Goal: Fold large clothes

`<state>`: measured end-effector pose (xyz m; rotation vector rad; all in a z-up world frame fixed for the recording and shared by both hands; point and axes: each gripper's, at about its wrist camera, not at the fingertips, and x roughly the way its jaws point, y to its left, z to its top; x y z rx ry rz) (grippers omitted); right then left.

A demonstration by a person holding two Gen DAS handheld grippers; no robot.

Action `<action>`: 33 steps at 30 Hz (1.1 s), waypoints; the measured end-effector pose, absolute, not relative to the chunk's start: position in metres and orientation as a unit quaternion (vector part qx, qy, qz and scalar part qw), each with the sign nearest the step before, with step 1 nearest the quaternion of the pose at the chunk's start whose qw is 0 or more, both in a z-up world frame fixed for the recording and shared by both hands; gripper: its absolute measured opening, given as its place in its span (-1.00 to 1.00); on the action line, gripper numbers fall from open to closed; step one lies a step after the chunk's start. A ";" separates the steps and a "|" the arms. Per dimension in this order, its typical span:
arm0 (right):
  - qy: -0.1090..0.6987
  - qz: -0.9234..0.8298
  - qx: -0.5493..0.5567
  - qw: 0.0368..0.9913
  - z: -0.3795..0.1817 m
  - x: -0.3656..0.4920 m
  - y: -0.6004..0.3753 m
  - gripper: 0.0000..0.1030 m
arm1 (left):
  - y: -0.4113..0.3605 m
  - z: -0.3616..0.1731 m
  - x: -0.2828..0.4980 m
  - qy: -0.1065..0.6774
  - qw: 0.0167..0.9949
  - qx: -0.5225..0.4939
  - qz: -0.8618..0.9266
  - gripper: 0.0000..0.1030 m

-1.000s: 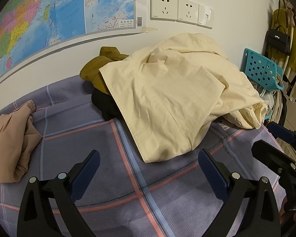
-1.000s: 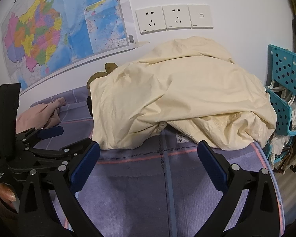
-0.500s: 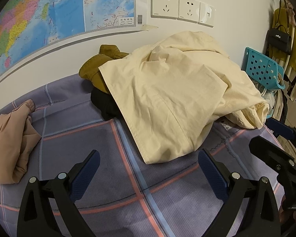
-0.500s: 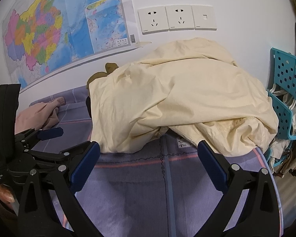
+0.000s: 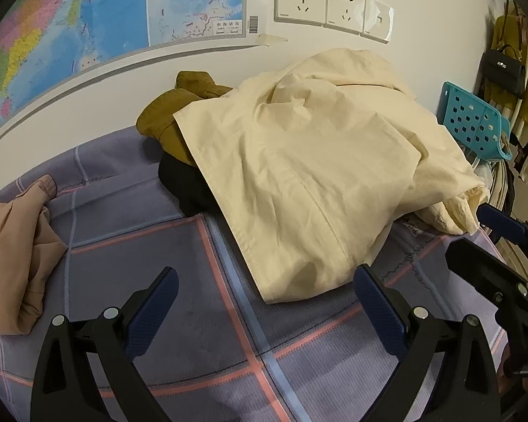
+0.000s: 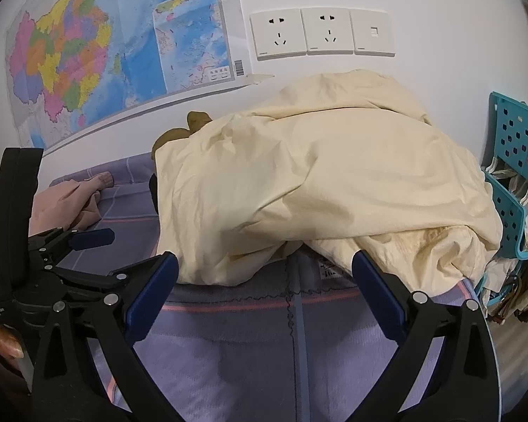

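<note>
Claws poised above plaid-covered tabletop [image 5: 207, 351]: left claw [image 5: 264, 302] spread, right claw [image 6: 264, 281] spread, both empty. Cream garment [image 5: 316, 183] heaped beyond, draped over mustard garment [image 5: 169, 119] near wall. Step: approach, folding not begun. Next: pinch near hem, pull flat.

wall map [image 6: 98, 56], white sockets [image 6: 320, 31], teal basket [image 5: 471, 119], black handbag [image 5: 503, 70]

Cream garment [image 5: 309, 176] is covering most of a mustard garment [image 5: 165, 119] and a black one [image 5: 186, 190] | wall map [image 6: 98, 52] is running off the frame's top edge | its print is reading too small | pink garment [image 5: 14, 267] is being cut off at left.
</note>
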<state>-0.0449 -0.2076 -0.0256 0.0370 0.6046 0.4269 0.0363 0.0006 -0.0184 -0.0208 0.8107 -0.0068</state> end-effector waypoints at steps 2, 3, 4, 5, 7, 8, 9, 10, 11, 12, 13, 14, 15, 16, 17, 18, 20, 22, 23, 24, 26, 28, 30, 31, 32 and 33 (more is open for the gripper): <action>0.296 0.209 0.016 0.932 -0.027 -0.042 -0.206 0.89 | 0.002 -0.021 0.040 0.399 0.917 -0.011 -0.004 0.86; 0.297 0.208 0.013 0.932 -0.027 -0.040 -0.205 0.89 | 0.003 -0.022 0.042 0.401 0.916 -0.012 -0.002 0.86; 0.296 0.208 0.011 0.932 -0.027 -0.039 -0.204 0.89 | 0.004 -0.022 0.043 0.403 0.915 -0.014 -0.002 0.86; 0.295 0.208 0.009 0.933 -0.028 -0.037 -0.203 0.89 | 0.005 -0.023 0.045 0.405 0.914 -0.017 -0.002 0.86; 0.294 0.209 0.008 0.933 -0.027 -0.034 -0.201 0.89 | 0.007 -0.025 0.048 0.409 0.912 -0.017 -0.001 0.86; 0.291 0.210 0.006 0.933 -0.027 -0.031 -0.200 0.89 | 0.008 -0.026 0.049 0.410 0.912 -0.015 0.001 0.86; 0.290 0.210 0.004 0.934 -0.027 -0.030 -0.198 0.89 | 0.008 -0.026 0.050 0.409 0.912 -0.013 0.002 0.86; 0.290 0.211 0.003 0.933 -0.028 -0.028 -0.197 0.89 | 0.010 -0.026 0.051 0.410 0.912 -0.012 0.003 0.86; 0.292 0.212 0.003 0.933 -0.029 -0.026 -0.196 0.89 | 0.011 -0.025 0.053 0.411 0.912 -0.012 0.003 0.86; 0.292 0.211 0.002 0.933 -0.030 -0.021 -0.195 0.89 | 0.014 -0.025 0.055 0.413 0.911 -0.013 0.004 0.86; 0.295 0.211 -0.001 0.932 -0.031 -0.017 -0.193 0.89 | 0.016 -0.025 0.057 0.414 0.910 -0.013 0.005 0.86; 0.297 0.210 -0.004 0.932 -0.033 -0.013 -0.192 0.89 | 0.019 -0.024 0.059 0.414 0.910 -0.013 0.007 0.86; 0.301 0.209 -0.007 0.930 -0.035 -0.005 -0.189 0.89 | 0.022 -0.024 0.061 0.413 0.911 -0.011 0.011 0.86; 0.301 0.207 -0.008 0.931 -0.036 -0.002 -0.187 0.89 | 0.025 -0.023 0.064 0.413 0.911 -0.008 0.017 0.86; 0.299 0.206 -0.009 0.932 -0.036 0.002 -0.185 0.90 | 0.027 -0.023 0.066 0.411 0.911 -0.006 0.021 0.86; 0.298 0.207 -0.015 0.932 -0.037 0.007 -0.182 0.90 | 0.029 -0.022 0.067 0.408 0.913 -0.005 0.024 0.86; 0.302 0.206 -0.022 0.931 -0.040 0.015 -0.175 0.91 | 0.033 -0.021 0.070 0.405 0.914 -0.004 0.029 0.86; 0.302 0.210 -0.017 0.930 -0.040 0.017 -0.173 0.91 | 0.035 -0.022 0.072 0.406 0.913 -0.003 0.030 0.86; 0.299 0.212 -0.015 0.930 -0.040 0.016 -0.174 0.91 | 0.035 -0.022 0.072 0.407 0.913 -0.002 0.030 0.86; 0.296 0.215 -0.011 0.931 -0.038 0.014 -0.175 0.91 | 0.035 -0.022 0.073 0.408 0.912 -0.002 0.029 0.86; 0.296 0.221 -0.007 0.929 -0.036 0.012 -0.176 0.65 | 0.036 -0.022 0.073 0.407 0.913 -0.001 0.028 0.86; 0.299 0.223 -0.011 0.928 -0.034 0.009 -0.178 0.60 | 0.036 -0.022 0.073 0.405 0.914 -0.003 0.026 0.86; 0.299 0.230 -0.006 0.926 -0.032 0.006 -0.181 0.46 | 0.035 -0.022 0.074 0.405 0.914 -0.002 0.024 0.86; 0.300 0.233 -0.005 0.925 -0.032 0.005 -0.181 0.30 | 0.035 -0.021 0.074 0.404 0.915 -0.001 0.022 0.86; 0.302 0.235 -0.005 0.924 -0.032 0.004 -0.182 0.28 | 0.034 -0.021 0.073 0.403 0.915 0.000 0.021 0.86; 0.304 0.233 -0.002 0.924 -0.032 0.004 -0.182 0.29 | 0.033 -0.020 0.073 0.402 0.915 0.000 0.020 0.86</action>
